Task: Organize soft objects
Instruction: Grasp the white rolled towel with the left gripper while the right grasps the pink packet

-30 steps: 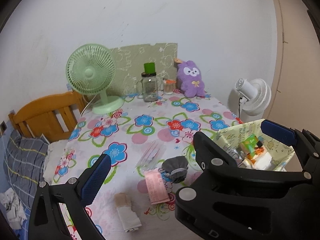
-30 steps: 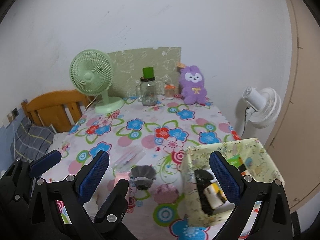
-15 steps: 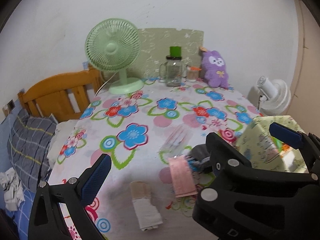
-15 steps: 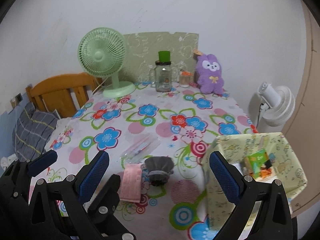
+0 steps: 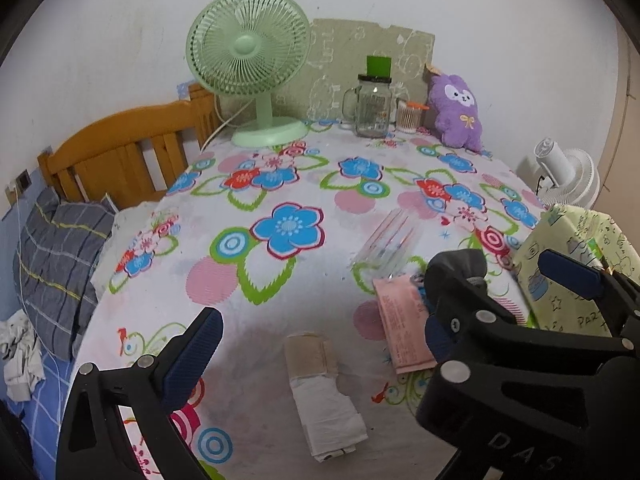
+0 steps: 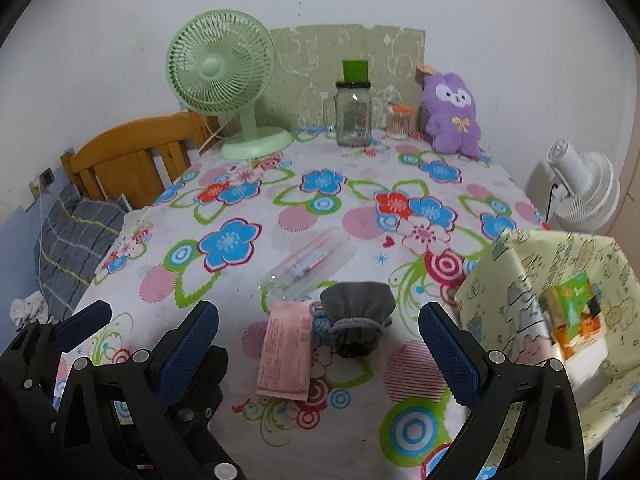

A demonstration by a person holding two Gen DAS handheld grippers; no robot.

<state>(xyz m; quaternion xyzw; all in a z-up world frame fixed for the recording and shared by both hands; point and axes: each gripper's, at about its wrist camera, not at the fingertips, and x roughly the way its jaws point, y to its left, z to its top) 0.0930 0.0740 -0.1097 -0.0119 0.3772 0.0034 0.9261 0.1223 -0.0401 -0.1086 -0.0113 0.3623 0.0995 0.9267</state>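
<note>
From the left wrist camera, the left gripper [image 5: 320, 344] hangs above the near edge of the table [image 5: 280, 280] with its jaws spread wide and nothing between them. Below the gap lies a folded beige-and-white cloth [image 5: 322, 394] on the flowered tablecloth. Just to its right is a pink packet [image 5: 402, 326], and beyond that a clear plastic pouch [image 5: 386, 246]. The right gripper's black frame [image 5: 532, 356] crosses the lower right of this view and hides most of a grey drawstring bag [image 5: 460, 262]. A yellow-green fabric box [image 5: 576, 264] stands at the table's right edge. Along the wall stand a green fan [image 5: 250, 68], a glass jar [image 5: 373, 110] and a purple plush rabbit [image 5: 458, 112].

From the right wrist camera, the right gripper [image 6: 318, 344] is also wide open and empty — its blue pads sit on either side of the pink packet [image 6: 286, 354] and the grey drawstring bag [image 6: 356, 316], which lie touching each other on the cloth. The clear pouch [image 6: 310, 266] rests just behind them. The fabric box [image 6: 516, 304] is to the right, with a green carton [image 6: 574, 304] showing inside. The left gripper's frame [image 6: 44, 360] shows at the lower left.
</note>
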